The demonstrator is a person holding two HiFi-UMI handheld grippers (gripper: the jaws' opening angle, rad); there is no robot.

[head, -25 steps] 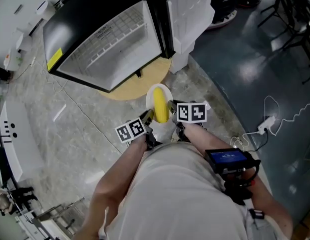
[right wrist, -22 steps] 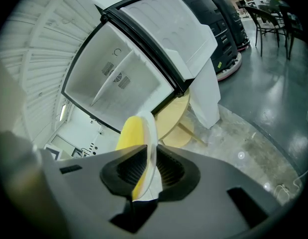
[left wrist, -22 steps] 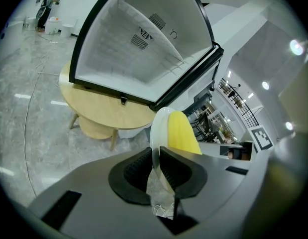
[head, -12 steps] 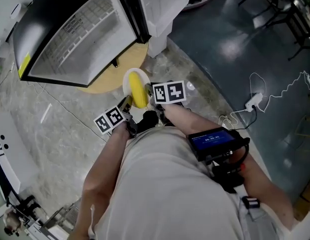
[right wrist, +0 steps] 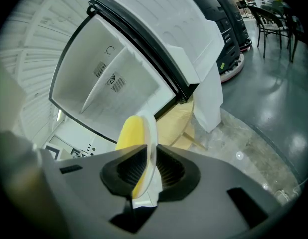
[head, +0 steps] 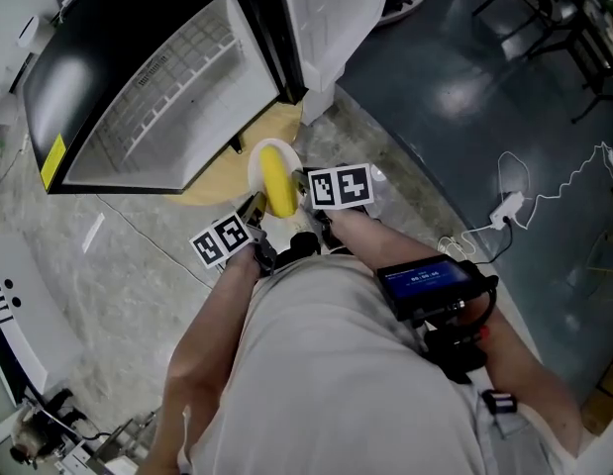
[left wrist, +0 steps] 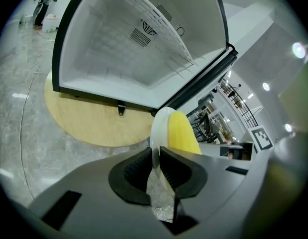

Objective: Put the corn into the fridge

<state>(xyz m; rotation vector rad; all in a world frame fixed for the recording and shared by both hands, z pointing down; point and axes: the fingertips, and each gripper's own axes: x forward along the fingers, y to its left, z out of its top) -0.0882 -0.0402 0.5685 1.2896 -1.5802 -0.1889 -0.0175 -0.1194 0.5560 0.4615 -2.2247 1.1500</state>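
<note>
Both tools are closed on the same thing. The left gripper has its jaws pressed together on the rim of a white plate, with only the thin edge of the plate between the ribbed pads. The right gripper pinches the opposite side of that rim just as tightly, its jaws nearly meeting around the plate wall. Neither tool touches anything else.

On the plate lies the corn, a smooth, bright yellow cob with no husk showing, stretched along the plate's length and pointing away from the person. It fills most of the plate.

The corn sits between the two grippers and just beyond their jaw tips. From the left gripper view it lies to the right of the jaws, against the inner side of the plate; from the right gripper view it lies to the left of the jaws. The tools grip only the plate, not the cob.

Ahead of both grippers stands the fridge, its white inside and wire shelf open to view, and its door swung wide on the right gripper's side. A round wooden board lies under the fridge, on the floor past the plate.
</note>
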